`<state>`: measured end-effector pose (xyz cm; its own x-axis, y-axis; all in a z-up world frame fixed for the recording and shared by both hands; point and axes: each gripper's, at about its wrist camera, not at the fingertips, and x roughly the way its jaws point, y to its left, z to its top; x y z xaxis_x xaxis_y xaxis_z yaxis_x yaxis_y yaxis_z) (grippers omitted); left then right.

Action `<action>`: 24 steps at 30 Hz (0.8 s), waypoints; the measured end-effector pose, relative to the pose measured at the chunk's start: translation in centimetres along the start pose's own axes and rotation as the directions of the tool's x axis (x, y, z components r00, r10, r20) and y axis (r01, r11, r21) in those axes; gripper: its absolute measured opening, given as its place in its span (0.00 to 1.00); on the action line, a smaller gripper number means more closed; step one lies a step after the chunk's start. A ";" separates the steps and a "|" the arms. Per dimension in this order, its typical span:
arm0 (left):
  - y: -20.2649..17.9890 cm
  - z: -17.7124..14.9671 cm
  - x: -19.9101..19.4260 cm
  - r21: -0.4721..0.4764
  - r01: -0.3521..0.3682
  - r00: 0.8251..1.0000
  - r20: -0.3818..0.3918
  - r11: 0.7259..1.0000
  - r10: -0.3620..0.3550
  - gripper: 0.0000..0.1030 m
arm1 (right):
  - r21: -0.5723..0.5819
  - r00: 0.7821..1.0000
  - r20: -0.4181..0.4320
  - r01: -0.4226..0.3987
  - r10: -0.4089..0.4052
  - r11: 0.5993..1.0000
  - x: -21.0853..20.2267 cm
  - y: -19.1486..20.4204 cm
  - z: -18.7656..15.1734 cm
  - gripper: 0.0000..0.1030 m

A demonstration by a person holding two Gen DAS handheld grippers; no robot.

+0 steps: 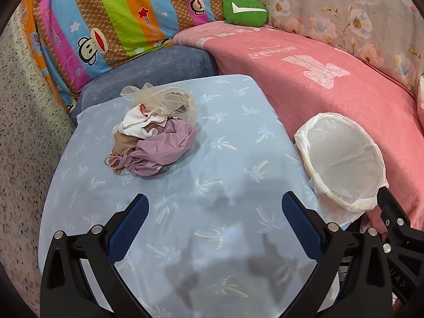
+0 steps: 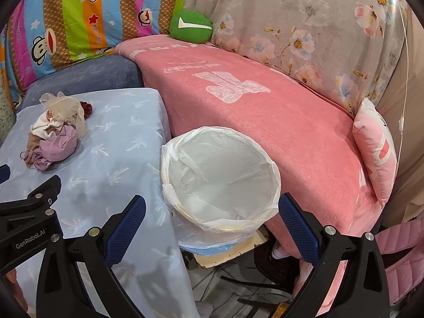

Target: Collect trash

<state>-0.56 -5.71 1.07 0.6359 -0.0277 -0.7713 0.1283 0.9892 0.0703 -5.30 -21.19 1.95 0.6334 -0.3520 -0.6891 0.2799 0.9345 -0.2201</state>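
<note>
Nothing collected yet, by the look of it: the white liner of the bin point(image 2: 220, 182) holds nothing visible. Left gripper point(image 1: 214, 206) spread wide, empty, hovering over the pale blue palm-print cloth point(image 1: 225, 137). Right gripper point(image 2: 212, 209) likewise wide and empty, framing the near rim of the bin.

Trash pile point(image 1: 153, 132) lies on the blue cloth at about 11 o'clock from the left gripper, well apart from it. It reads as a heap of soft pieces: a sheer beige mesh bag on top, a white scrap, a tan piece, a crumpled mauve drawstring pouch nearest the fingers. In the right view the same pile sits at 10 o'clock, far side of the cloth.

Likely step: approach for the first pick. Next move probably calls for the left gripper to go forward and down onto the mauve pouch, then carry toward 3 o'clock to the bin. The pieces overlap, so one may drag others.

Bin stands at the cloth's right edge, against a pink blanket point(image 2: 265, 111). Behind: striped cartoon bedding point(image 1: 106, 21), a green cushion point(image 1: 245, 9), floral fabric point(image 2: 304, 26).
</note>
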 end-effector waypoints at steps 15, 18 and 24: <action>0.0 0.0 0.0 0.000 0.001 1.000 0.000 1.000 -0.001 0.93 | -0.001 1.000 0.000 0.000 0.000 1.000 0.0 0.0 0.0 0.94; 0.0 0.0 0.0 0.001 0.002 1.000 0.000 1.000 -0.002 0.93 | -0.001 1.000 0.001 0.001 -0.001 1.000 0.0 0.0 0.0 0.94; 0.0 0.1 -0.2 0.001 0.002 1.000 -0.001 1.000 -0.002 0.93 | -0.001 1.000 0.001 0.001 -0.001 1.000 0.0 0.0 0.1 0.94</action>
<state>-0.56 -5.69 1.30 0.6346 -0.0299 -0.7722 0.1305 0.9890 0.0689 -5.28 -21.22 2.00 0.6338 -0.3530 -0.6883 0.2798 0.9342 -0.2214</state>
